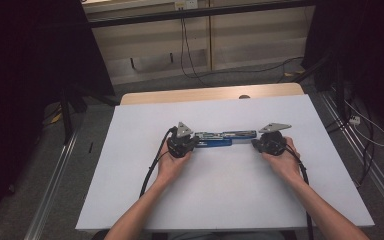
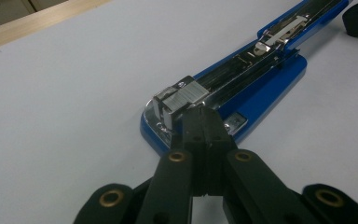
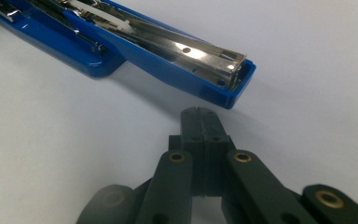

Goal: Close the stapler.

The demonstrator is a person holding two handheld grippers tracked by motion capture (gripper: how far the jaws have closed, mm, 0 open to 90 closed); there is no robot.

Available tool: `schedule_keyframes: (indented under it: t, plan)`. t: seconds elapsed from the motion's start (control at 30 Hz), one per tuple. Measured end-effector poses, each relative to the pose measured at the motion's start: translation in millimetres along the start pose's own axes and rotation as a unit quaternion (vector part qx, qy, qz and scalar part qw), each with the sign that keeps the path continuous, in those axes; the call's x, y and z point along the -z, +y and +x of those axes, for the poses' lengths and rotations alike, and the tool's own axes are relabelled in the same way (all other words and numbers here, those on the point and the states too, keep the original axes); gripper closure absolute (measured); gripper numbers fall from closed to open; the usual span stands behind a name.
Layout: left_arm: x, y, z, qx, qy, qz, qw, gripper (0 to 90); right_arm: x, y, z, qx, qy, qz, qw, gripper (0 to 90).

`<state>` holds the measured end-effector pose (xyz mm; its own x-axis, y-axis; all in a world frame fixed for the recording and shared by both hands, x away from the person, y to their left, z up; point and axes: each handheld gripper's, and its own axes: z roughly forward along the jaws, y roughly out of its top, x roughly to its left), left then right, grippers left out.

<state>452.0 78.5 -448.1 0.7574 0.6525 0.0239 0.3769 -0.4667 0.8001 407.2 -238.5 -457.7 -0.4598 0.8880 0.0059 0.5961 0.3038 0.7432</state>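
High view first: at centre left of the frame the left gripper rests on the white table, its jaws pressed together on nothing, tips touching the near end of the one blue stapler. That stapler lies folded open at mid-frame, its long axis running left to right between the two hands, base and metal magazine stretched out in one line. At centre right the right gripper has its jaws together too, empty.

Left gripper view puts the left gripper against the stapler at its steel head, where the blue base rounds off; the body runs off toward the upper right of the frame. Right gripper view has the right gripper just short of the stapler, whose blue arm ends above the tips, a thin strip of table between.

My reading: the left gripper is nearer, already in contact. Count: one stapler, two grippers, one table.
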Motion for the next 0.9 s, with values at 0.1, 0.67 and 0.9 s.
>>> schedule_keyframes:
  t: [0.1, 0.67, 0.9]
  plan:
    - [-0.4, -0.1, 0.3, 0.003, -0.002, -0.001, 1.0000, 90.0, -1.4, 0.8, 0.6, 0.002, -0.004, -0.002, 1.0000, 90.0]
    - [-1.2, 0.0, -0.9, 0.001, 0.002, -0.003, 1.0000, 90.0, -2.7, 1.8, 0.3, -0.001, -0.006, -0.004, 1.0000, 90.0]
    - [-2.4, 0.2, -2.8, 0.003, 0.002, -0.006, 1.0000, 90.0, -3.5, 2.4, -0.1, -0.001, -0.007, -0.005, 1.0000, 90.0]
